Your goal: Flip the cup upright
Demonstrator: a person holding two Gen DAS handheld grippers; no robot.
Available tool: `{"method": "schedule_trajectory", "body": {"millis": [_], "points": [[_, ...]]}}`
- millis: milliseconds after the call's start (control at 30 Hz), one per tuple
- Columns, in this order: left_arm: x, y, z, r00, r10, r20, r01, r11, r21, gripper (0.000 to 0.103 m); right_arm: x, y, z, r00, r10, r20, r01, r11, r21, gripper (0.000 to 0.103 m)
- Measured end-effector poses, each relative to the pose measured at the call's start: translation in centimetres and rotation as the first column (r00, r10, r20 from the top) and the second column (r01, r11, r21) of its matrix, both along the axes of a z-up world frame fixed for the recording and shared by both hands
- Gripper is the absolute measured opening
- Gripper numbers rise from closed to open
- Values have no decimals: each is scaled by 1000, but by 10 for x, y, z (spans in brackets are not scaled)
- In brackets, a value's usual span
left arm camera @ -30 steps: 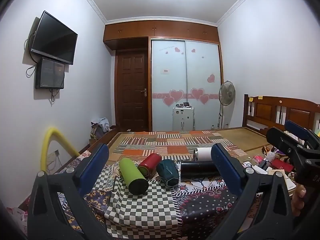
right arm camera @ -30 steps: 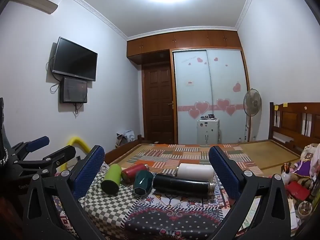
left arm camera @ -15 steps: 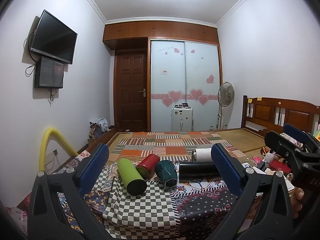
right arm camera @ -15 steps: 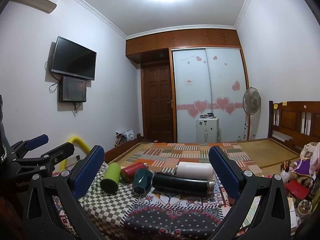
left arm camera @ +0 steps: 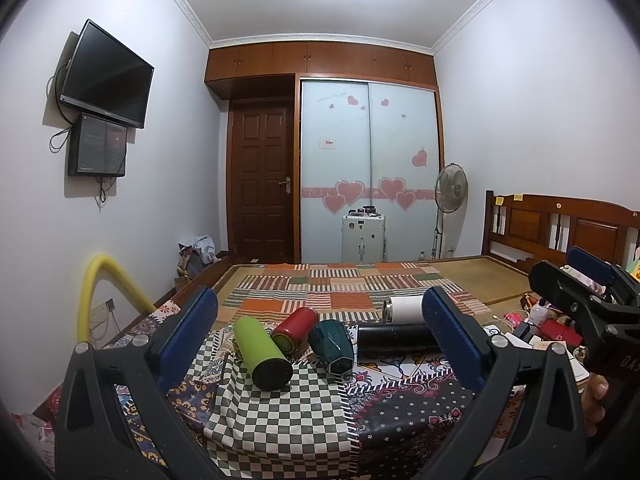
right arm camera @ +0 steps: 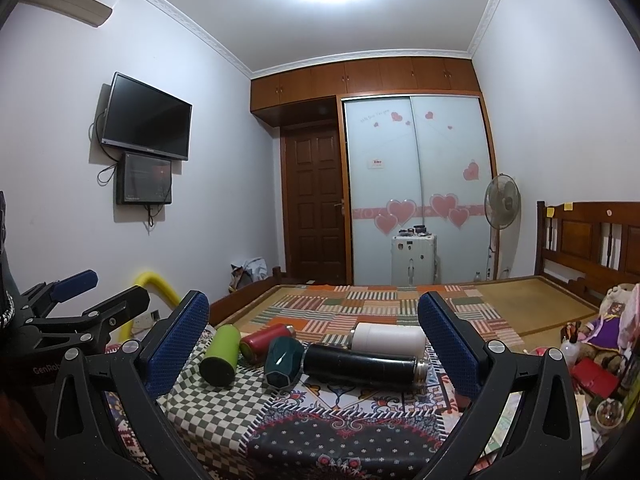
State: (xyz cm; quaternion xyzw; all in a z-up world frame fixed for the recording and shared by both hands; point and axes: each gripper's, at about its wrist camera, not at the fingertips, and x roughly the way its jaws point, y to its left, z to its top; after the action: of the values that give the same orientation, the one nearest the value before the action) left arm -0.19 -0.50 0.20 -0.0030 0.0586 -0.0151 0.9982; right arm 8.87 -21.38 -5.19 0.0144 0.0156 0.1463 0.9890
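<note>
Several cups lie on their sides on a cloth-covered table [left arm camera: 280, 420]: a lime green one [left arm camera: 262, 352] [right arm camera: 220, 354], a red one [left arm camera: 294, 330] [right arm camera: 266, 340], a dark teal faceted one [left arm camera: 332, 346] [right arm camera: 284, 364], a long black flask [left arm camera: 394, 338] [right arm camera: 362, 364] and a white one [left arm camera: 404, 308] [right arm camera: 390, 338]. My left gripper [left arm camera: 320, 340] is open and empty, short of the cups. My right gripper [right arm camera: 314, 344] is open and empty, also short of them. Each gripper shows at the edge of the other's view.
Behind the table lies a bed with a patchwork blanket [left arm camera: 340, 284] and a wooden headboard [left arm camera: 560, 232]. Clutter of small items [right arm camera: 592, 376] sits to the right of the table. A yellow foam tube [left arm camera: 96, 288] arches at the left wall.
Both views have shifted very slightly; the cups sit a little lower and nearer in the frames. The cups have not moved and both grippers stay open.
</note>
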Motion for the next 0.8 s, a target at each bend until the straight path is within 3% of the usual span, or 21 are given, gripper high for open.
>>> {"method": "schedule_trajectory", "body": {"millis": [800], "points": [[2,-2,-1,1000,1,-5,-1,1000,6,103,2,2,0,1000,5,-7,-5,1000,9,103]]}}
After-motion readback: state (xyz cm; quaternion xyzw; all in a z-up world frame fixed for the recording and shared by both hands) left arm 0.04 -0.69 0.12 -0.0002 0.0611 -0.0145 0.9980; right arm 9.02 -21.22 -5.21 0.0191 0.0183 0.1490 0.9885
